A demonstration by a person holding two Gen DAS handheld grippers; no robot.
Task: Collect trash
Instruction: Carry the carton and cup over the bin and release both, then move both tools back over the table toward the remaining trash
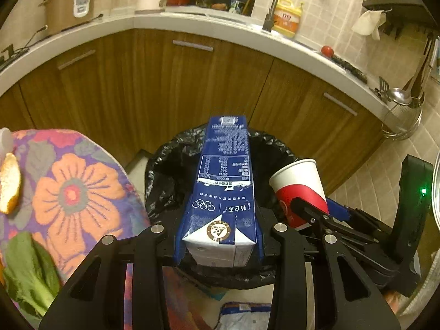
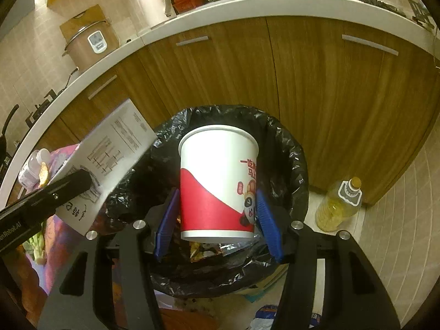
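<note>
Hanging over the bin (image 1: 165,165), both grippers carry trash that is ready to drop. The left gripper (image 1: 218,244) clamps the base end of a blue milk carton (image 1: 224,176), whose long axis runs straight out from the jaws and across the bin's mouth, its far end reaching over the far rim. Just to the right of the carton, the right gripper (image 2: 217,217) pinches a red-and-white paper cup (image 2: 217,181) by its lower half, mouth tipped away and up; the cup sits squarely above the opening. Neither item touches the black liner. Inside the bin, foil and printed wrappers (image 2: 209,249) lie at the bottom. I judge that letting go would land the cup cleanly, while the carton may need pulling back from the far rim first.
</note>
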